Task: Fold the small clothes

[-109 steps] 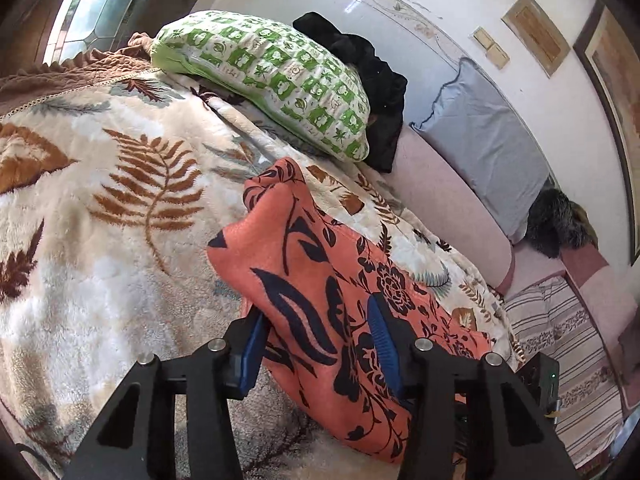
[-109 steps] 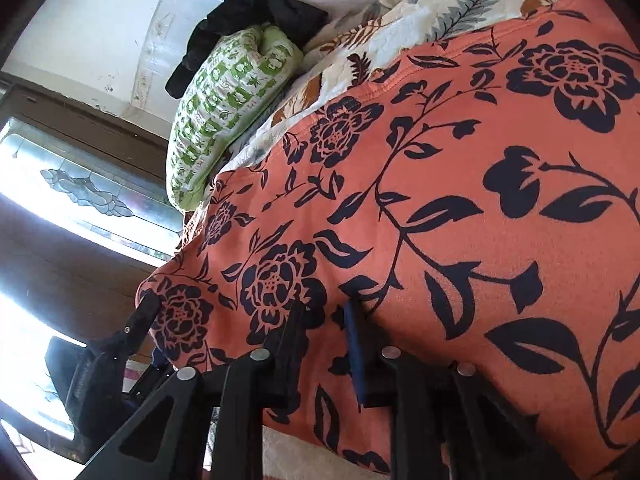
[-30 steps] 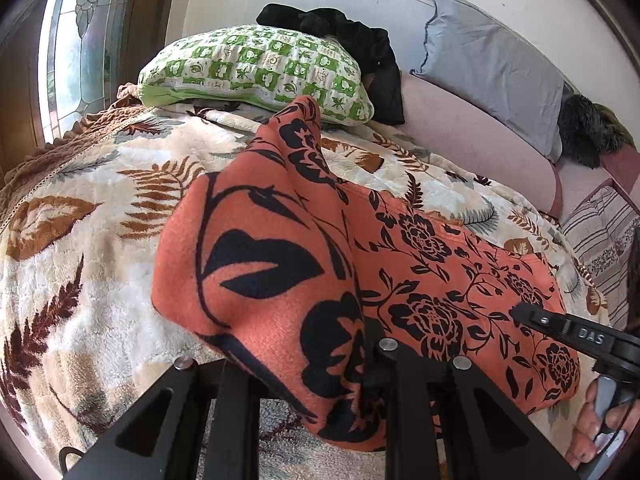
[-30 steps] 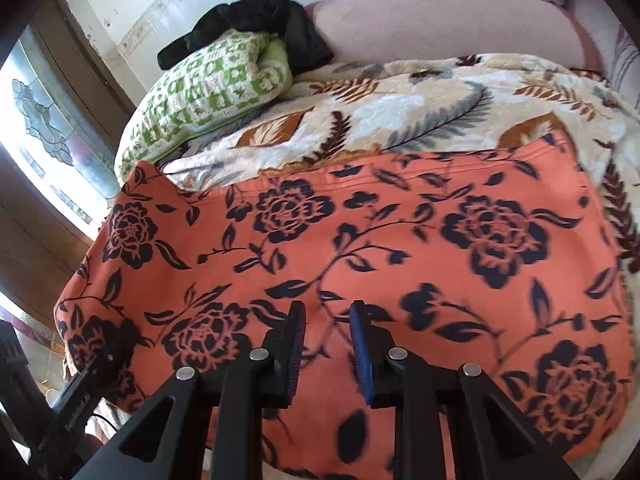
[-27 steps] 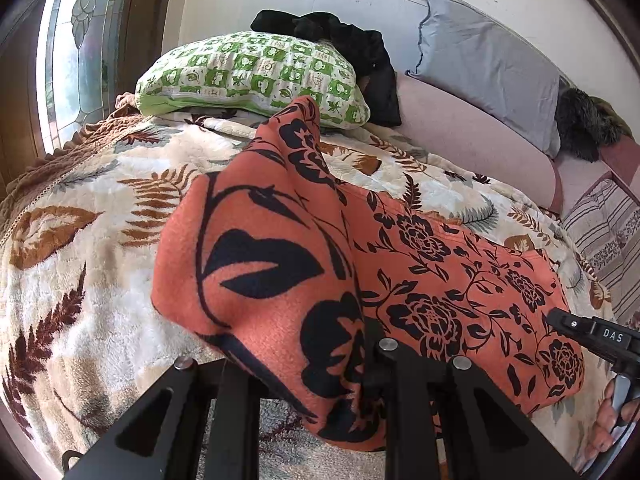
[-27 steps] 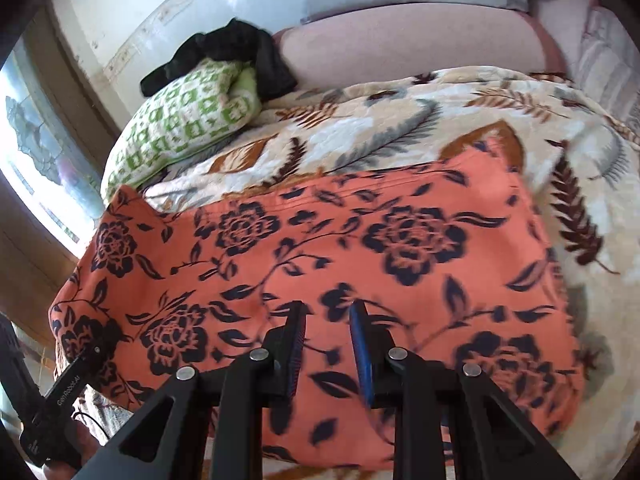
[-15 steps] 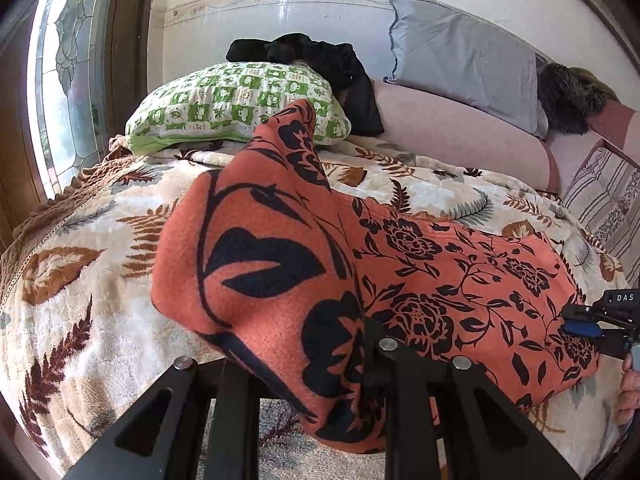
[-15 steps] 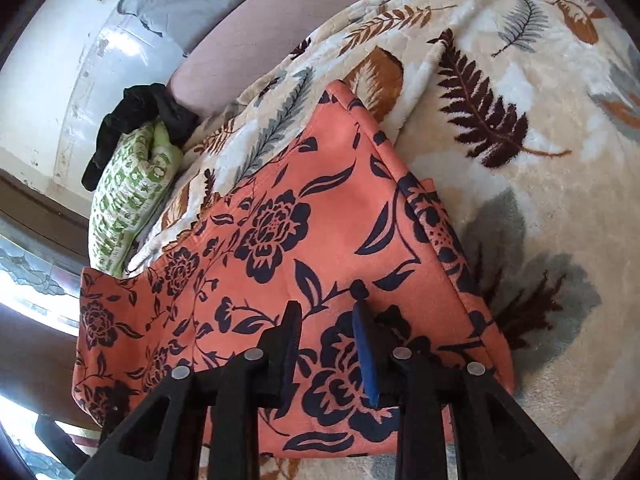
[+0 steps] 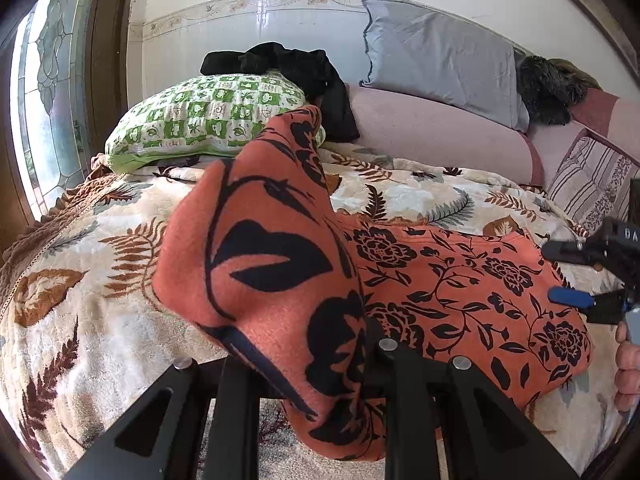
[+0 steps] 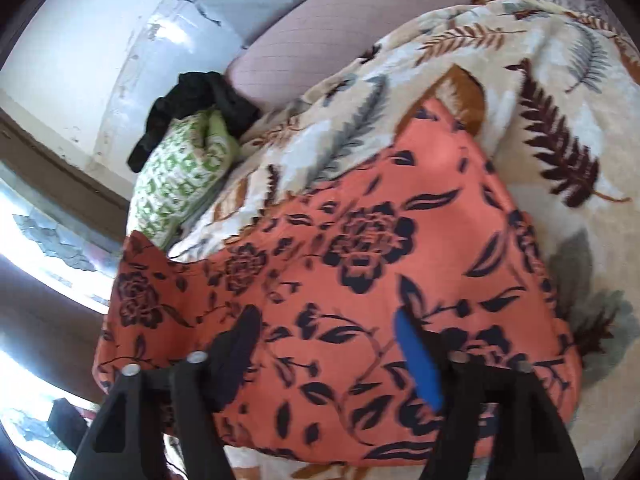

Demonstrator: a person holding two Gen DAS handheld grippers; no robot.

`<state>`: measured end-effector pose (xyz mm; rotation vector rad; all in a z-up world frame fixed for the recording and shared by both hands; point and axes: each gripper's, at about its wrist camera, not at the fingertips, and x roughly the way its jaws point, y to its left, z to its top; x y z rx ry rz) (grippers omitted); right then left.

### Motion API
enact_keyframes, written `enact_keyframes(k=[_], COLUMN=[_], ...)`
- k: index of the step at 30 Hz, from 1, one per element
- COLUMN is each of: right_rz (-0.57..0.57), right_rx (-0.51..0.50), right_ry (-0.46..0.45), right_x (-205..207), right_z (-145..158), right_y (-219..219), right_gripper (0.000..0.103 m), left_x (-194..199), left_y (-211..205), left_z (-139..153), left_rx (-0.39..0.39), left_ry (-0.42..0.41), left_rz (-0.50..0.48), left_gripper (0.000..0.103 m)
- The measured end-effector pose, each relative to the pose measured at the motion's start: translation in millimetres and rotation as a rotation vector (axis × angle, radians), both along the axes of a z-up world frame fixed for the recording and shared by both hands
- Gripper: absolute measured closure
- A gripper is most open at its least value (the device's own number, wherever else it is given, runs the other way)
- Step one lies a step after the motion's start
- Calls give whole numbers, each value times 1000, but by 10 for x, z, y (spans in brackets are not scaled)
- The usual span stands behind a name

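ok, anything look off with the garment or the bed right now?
One end of the orange floral garment is bunched and lifted in the left gripper; the rest lies flat on the leaf-print blanket. Right gripper is opening, touching nothing.

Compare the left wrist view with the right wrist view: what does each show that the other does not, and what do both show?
Only the left wrist view: the left gripper shut on a raised corner of the orange floral garment, a dark furry item by the grey pillow, a striped cushion, and fingers of the person's hand.

Only the right wrist view: the right gripper's jaws opening above the garment, nothing pinched.

Both: the garment on the leaf-print blanket, the green patterned pillow, and black clothing.
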<state>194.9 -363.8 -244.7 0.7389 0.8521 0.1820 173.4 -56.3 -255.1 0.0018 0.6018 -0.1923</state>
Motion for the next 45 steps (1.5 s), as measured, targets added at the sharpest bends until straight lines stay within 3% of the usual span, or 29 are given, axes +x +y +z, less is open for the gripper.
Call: enact_keyframes(k=[6,11,14,16,18,20,22,23,29,31,34,40,45], right_rz=[258,408,434,416,386,344,337,341,296,257,188,91,71], right_rx=[3,-9,-79,-148,-150,-133,-138,-176,-140,-103,-72,-46,-126], right_ry=[-31,-19,34,127,156,167,128,115,-11,-65,-120,-118,-107], right_x=[466,729,822,887,925,905,878,855,611,547,551,760,982], right_z=[568,945,974,866,739,623,538,499,284,253,226,39,-128], right_y=[728,1207,1359,1395,1379,1199,1082,1036,534,301,-94,-773,-960], right_gripper=[23,17,17,17,17,21,57,86,87,87,87,87,86], left_x=[-139,-269,-339,-399,-440,-455,-458,-456,-517,-503,-444,-155,-42], left_y=[-140,-403,-556,-659,-737,-787,-815,-819,-1067,-1246,-1628,-2259,-2517], left_z=[60,37,-3,-26,-66,-99,-125,-126,-66,12,65,-14,-249], left_rx=[50,160,212,250,287,310,332,328,319,284,299,243,260], left_ry=[-56,-107,-130,-151,-163,-160,-160,-154,-122,-98,-99,-25,44], left_rz=[-89,-177,-228,-264,-287,-306,-311,-325,-435,-491,-580,-690,-725], left_gripper=[82,82,82,82,82,82,82,82,82,81,81,77,60])
